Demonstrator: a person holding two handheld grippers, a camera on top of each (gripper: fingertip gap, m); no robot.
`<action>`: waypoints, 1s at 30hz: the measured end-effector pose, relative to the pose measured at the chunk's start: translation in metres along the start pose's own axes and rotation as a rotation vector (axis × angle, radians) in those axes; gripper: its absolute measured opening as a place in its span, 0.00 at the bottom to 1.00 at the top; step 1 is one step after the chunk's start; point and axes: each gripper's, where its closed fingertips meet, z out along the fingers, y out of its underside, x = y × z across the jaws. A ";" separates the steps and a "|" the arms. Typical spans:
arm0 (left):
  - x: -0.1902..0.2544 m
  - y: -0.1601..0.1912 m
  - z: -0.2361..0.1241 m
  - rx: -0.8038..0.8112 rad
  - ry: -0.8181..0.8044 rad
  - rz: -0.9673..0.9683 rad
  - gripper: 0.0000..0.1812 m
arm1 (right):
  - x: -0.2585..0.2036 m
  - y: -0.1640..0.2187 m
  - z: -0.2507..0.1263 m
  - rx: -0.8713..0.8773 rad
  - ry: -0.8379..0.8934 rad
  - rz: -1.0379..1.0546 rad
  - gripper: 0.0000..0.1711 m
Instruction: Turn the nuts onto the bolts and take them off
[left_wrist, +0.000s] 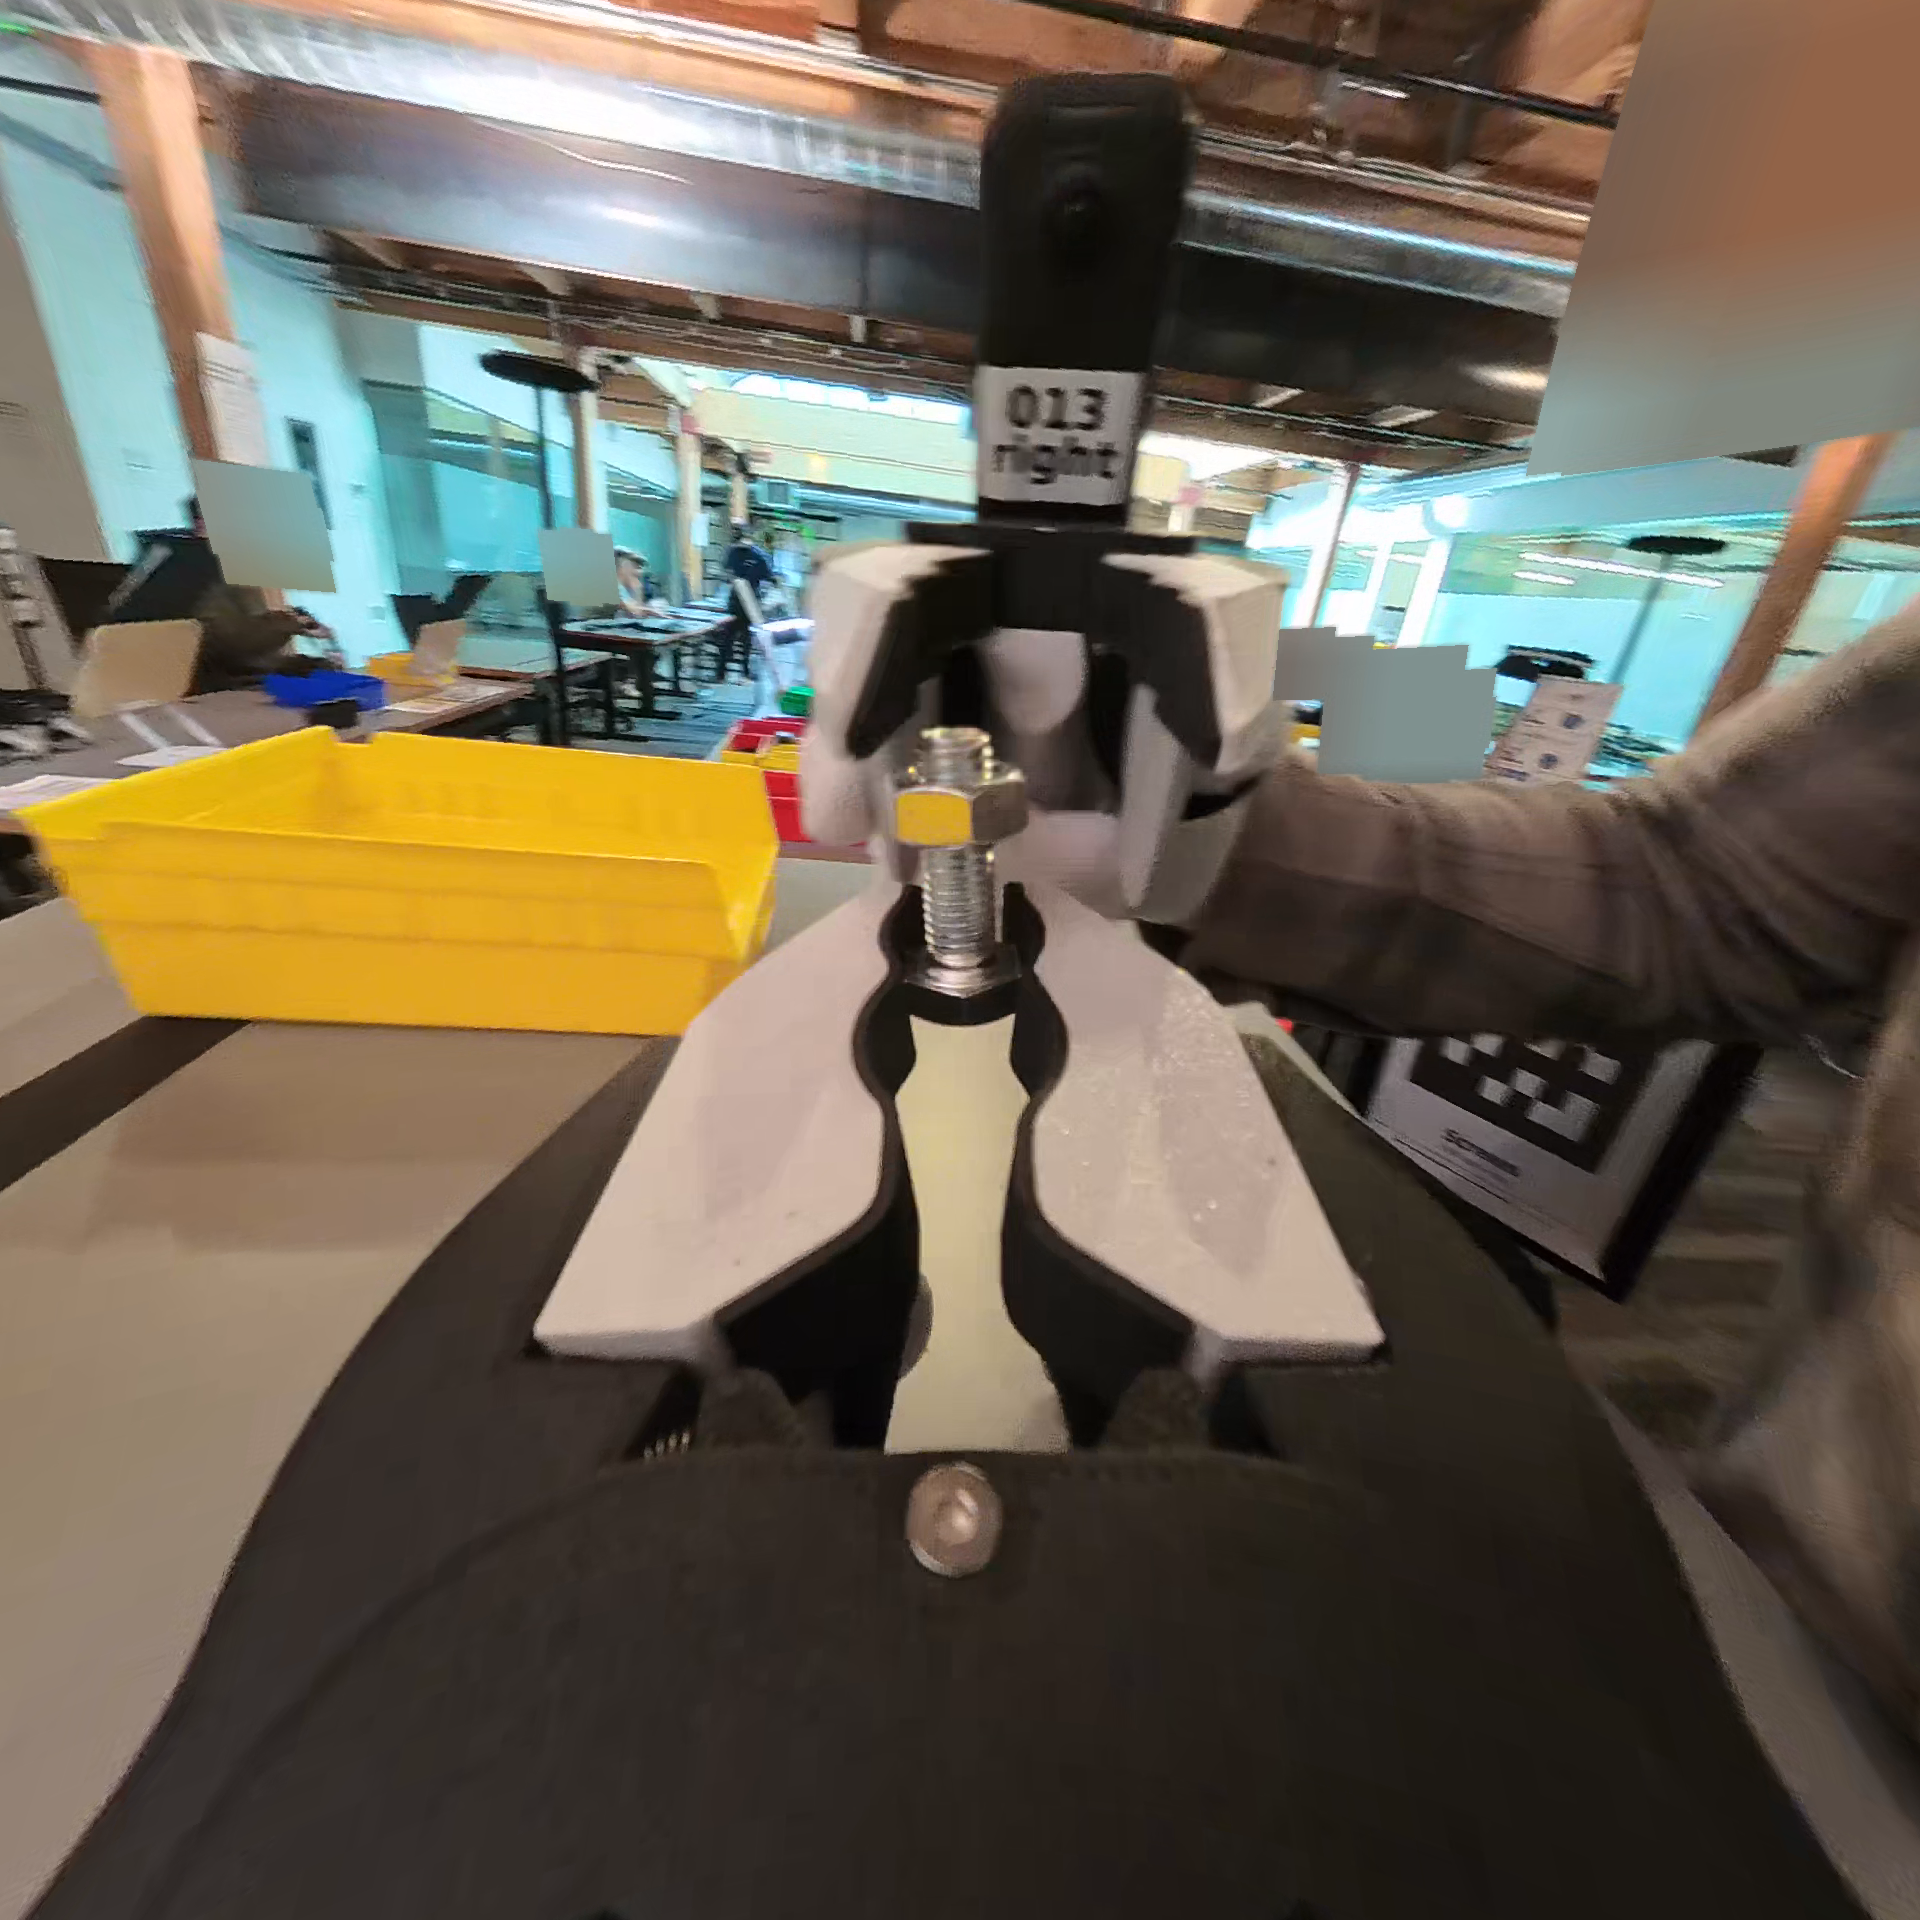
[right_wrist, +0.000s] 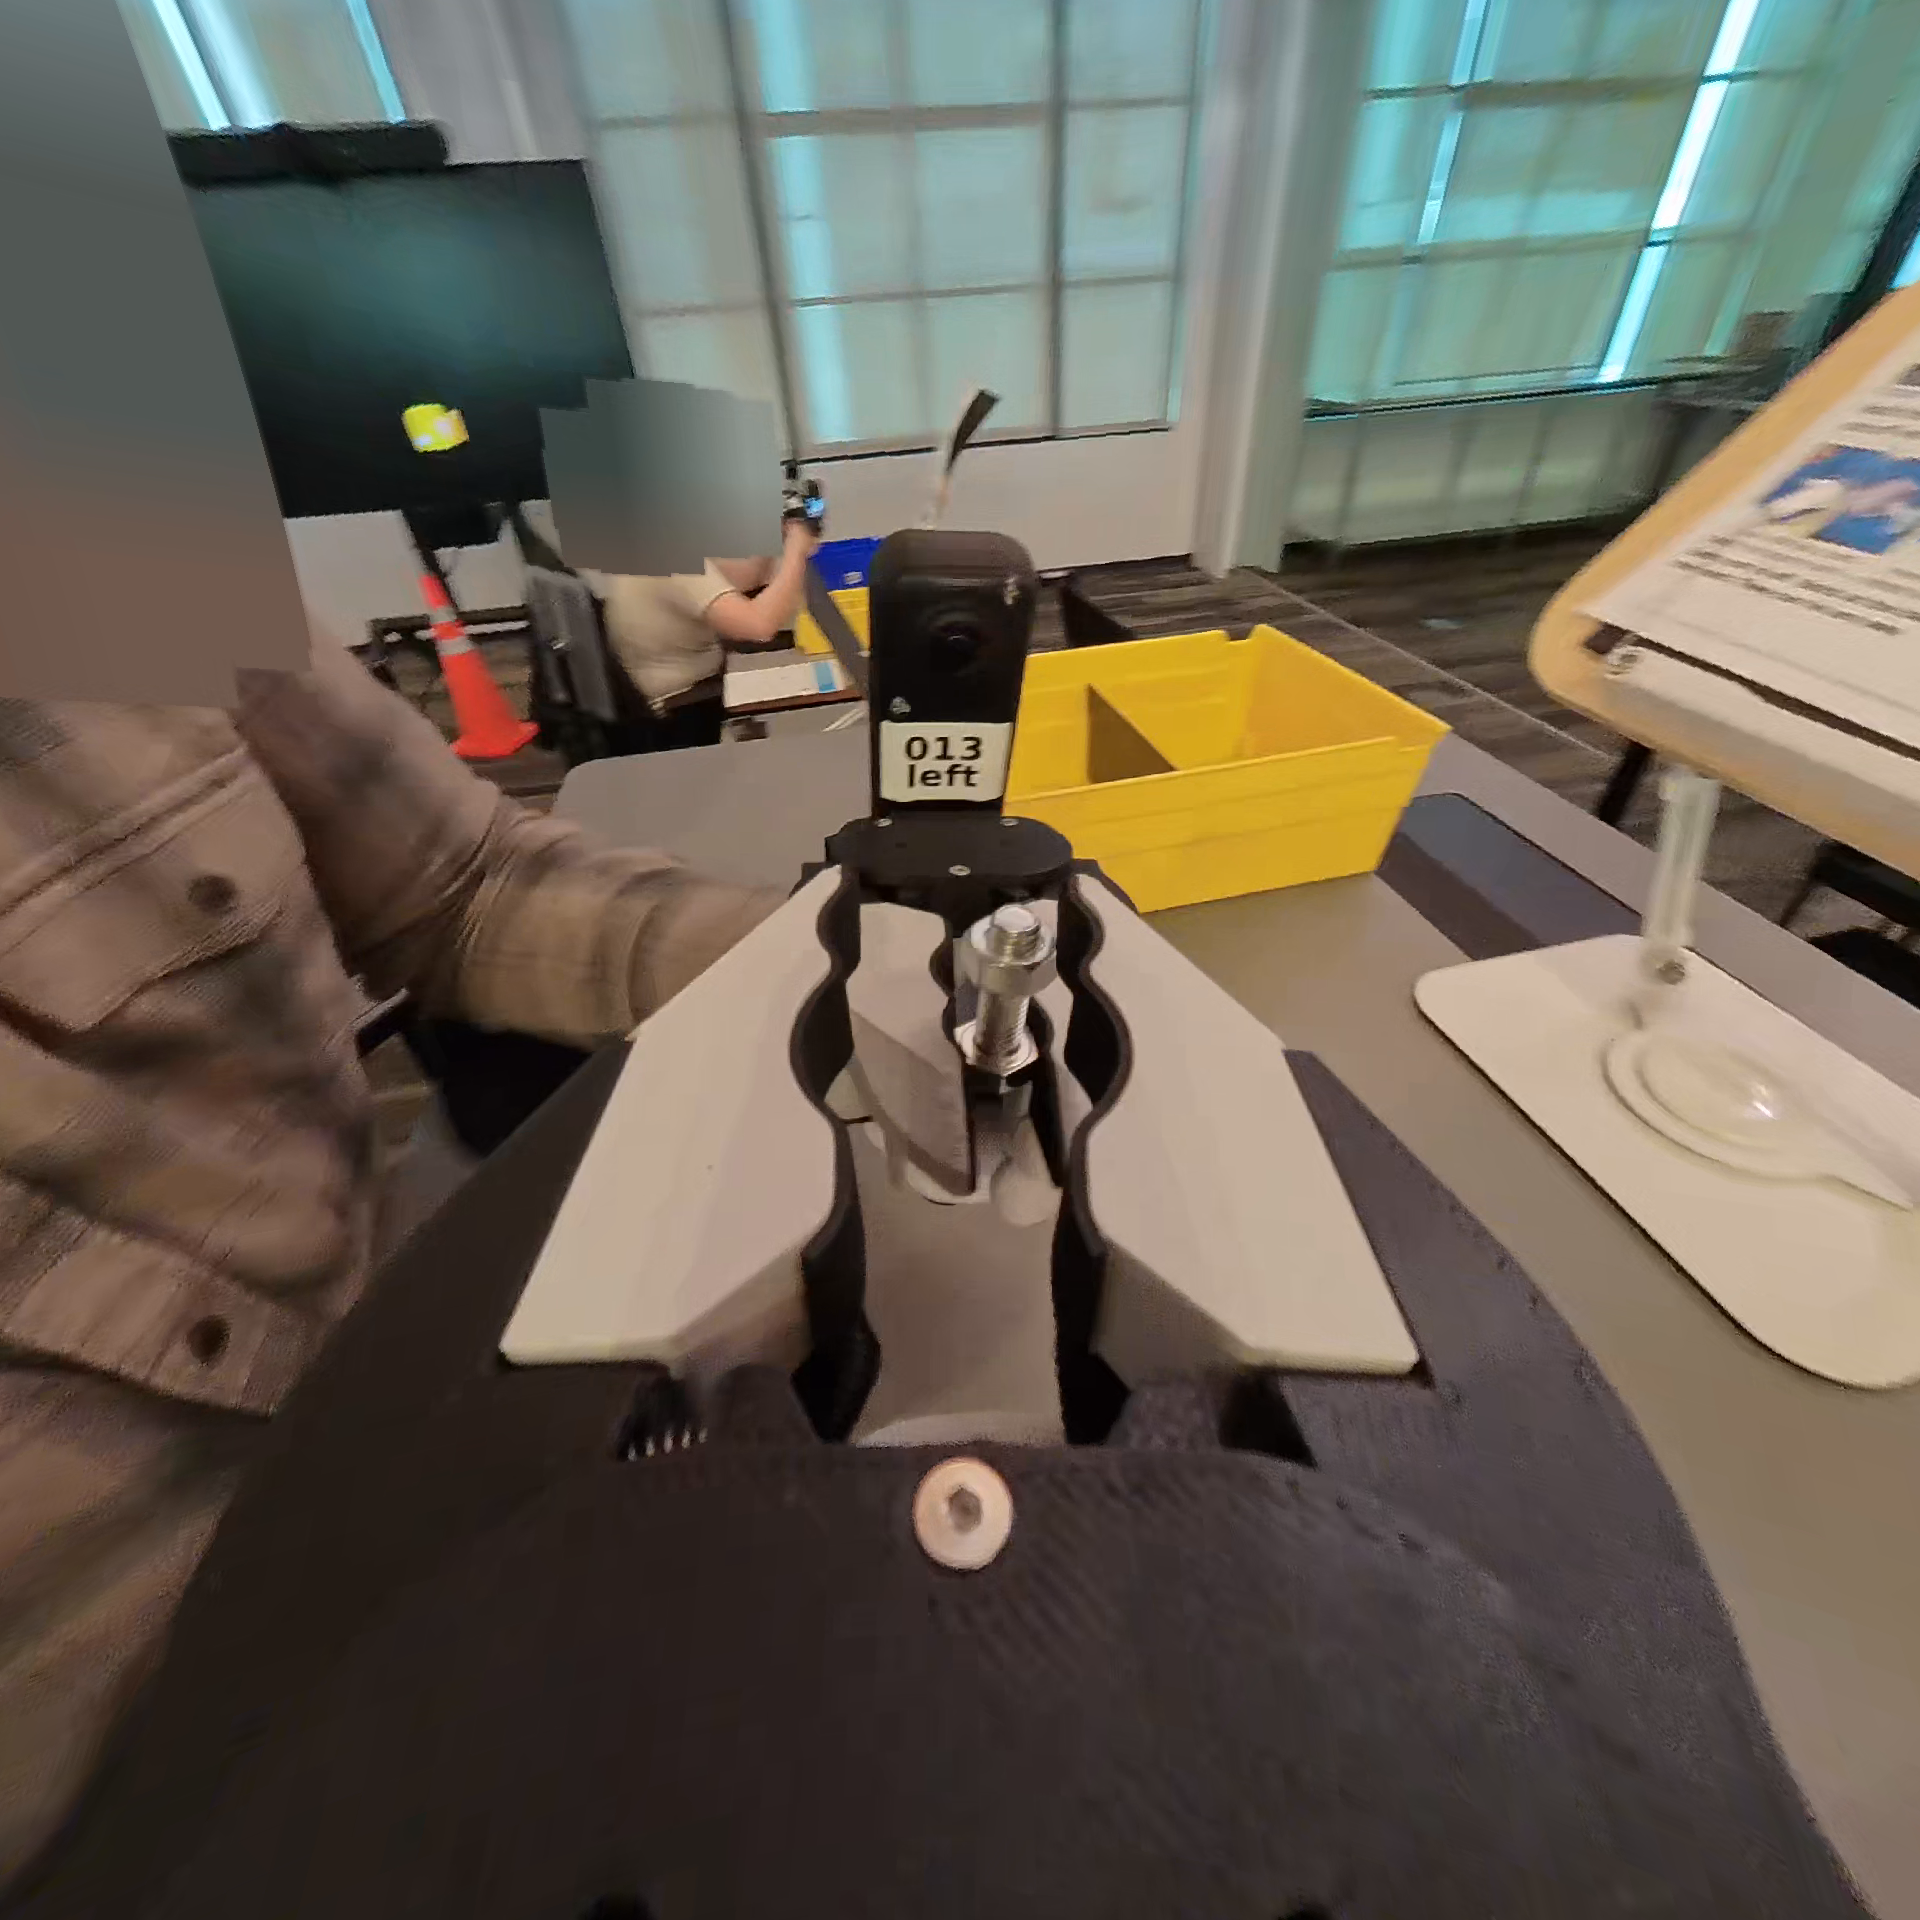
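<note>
- The left gripper (left_wrist: 961, 997), with grey fingers lined in black, is closed on the hexagonal head of a silver threaded steel bolt (left_wrist: 958, 914), holding it upright above the grey worktop (left_wrist: 312, 1195).
- A silver hexagonal steel nut (left_wrist: 961, 810) sits on the bolt's thread near the top end, with a few turns of thread showing above it.
- The right gripper (right_wrist: 1013, 987), of the same grey and black build, faces the left one head-on; its fingers sit on either side of the nut, clamped onto it.
- In the right wrist view the bolt stands just right of centre between the fingertips, and the left gripper's closed fingers (right_wrist: 925, 1112) show below it, pinching the head.
- A black camera block with a white label rises above each gripper, seen from the opposite view.
- A person's arm in a grey-brown plaid sleeve (left_wrist: 1507, 862) reaches to the right gripper from the right side of the left wrist view.
- A yellow plastic bin (left_wrist: 416, 862) rests on the worktop towards its far edge; in the right wrist view a divider inside it is visible.
- A white stand with a flat base (right_wrist: 1662, 1122) sits on the worktop's right side, carrying a tilted wooden board (right_wrist: 1621, 582) with a printed sheet.
- A printed black-and-white marker card (left_wrist: 1527, 1122) leans near the worktop's right edge.
- Beyond the worktop are an orange traffic cone (right_wrist: 473, 675), a dark screen and a seated person.
</note>
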 end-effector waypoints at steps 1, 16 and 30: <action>0.008 0.001 0.001 -0.008 0.049 -0.003 0.08 | -0.003 0.003 0.002 -0.017 -0.045 -0.002 0.21; 0.044 0.001 0.001 -0.004 0.260 -0.013 0.08 | -0.041 0.005 0.003 -0.004 -0.429 0.007 0.13; 0.041 -0.006 -0.001 0.030 0.240 -0.018 0.08 | -0.031 0.006 -0.002 0.007 -0.391 0.008 0.09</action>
